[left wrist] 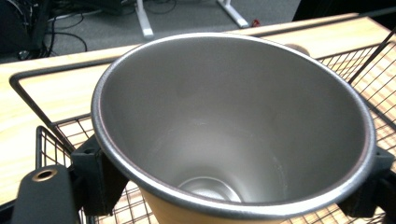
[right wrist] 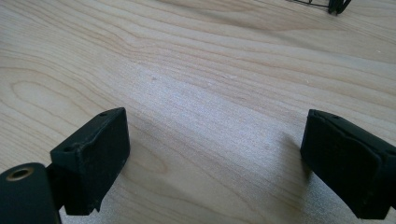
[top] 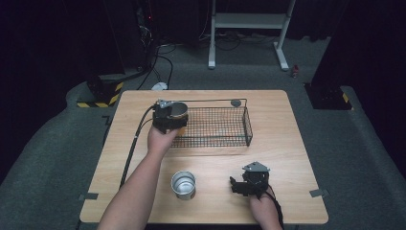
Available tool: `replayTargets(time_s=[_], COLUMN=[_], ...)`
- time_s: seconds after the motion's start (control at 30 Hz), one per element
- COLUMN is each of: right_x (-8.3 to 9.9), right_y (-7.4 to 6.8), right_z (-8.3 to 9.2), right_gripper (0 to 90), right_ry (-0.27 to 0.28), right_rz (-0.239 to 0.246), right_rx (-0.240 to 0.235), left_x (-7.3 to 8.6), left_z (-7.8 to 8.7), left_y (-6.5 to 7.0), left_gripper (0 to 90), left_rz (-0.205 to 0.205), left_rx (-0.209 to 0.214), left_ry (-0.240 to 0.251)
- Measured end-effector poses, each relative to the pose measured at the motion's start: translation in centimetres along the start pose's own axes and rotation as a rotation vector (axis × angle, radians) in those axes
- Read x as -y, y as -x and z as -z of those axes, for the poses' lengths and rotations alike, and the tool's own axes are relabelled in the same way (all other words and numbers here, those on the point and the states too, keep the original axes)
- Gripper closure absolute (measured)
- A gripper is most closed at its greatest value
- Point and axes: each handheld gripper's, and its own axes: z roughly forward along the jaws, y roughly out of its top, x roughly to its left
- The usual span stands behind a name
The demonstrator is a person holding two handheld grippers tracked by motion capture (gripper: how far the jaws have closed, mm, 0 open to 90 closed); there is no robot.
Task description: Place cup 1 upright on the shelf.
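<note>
Cup (top: 178, 112) of bare metal with a tan outside sits gripped in my left gripper (top: 168, 120), and from the high view I hold it over the near-left corner of the wire basket (top: 225, 125), which stands on the far half of the table (top: 287, 143); I judge I am carrying it there to set it inside. A second metal cup (top: 184, 185) stands upright on the near part of the table, well apart from the basket and between my two hands, likely waiting its turn. My right gripper (top: 239, 186) rests low near the table's front edge, out of the way. Through the left gripper view, the cup (left wrist: 233, 135) tilts its mouth toward the camera, my jaws clamped on its outer wall at either side just under the rim, with the basket's (left wrist: 28, 84) black frame and mesh below it. Through the right gripper view, my jaws stand wide apart with nothing between them, just bare wood of the table (right wrist: 210, 70), and one corner of the basket (right wrist: 337, 5) peeks in at the top edge.
</note>
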Motion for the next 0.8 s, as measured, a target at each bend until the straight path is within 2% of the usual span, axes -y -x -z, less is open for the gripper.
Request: replayTargets(time_s=[0.17, 0.53, 0.8], right_x=[0.0, 0.0, 0.0], right_y=[0.0, 0.0, 0.0], right_z=[0.0, 0.0, 0.0], right_gripper=[8.0, 8.0, 8.0], right_ry=[0.001, 0.001, 0.001], right_rz=[-0.002, -0.002, -0.002], right_rx=[0.0, 0.001, 0.001], left_x=[0.1, 0.1, 0.3], left_z=[-0.5, -1.0, -1.4], left_y=[0.1, 0.1, 0.2], left_gripper=[14.9, 14.9, 14.8], left_rz=[0.002, 0.029, 0.014], left_rx=[-0.016, -0.015, -0.031], left_ry=[-0.057, -0.087, -0.105])
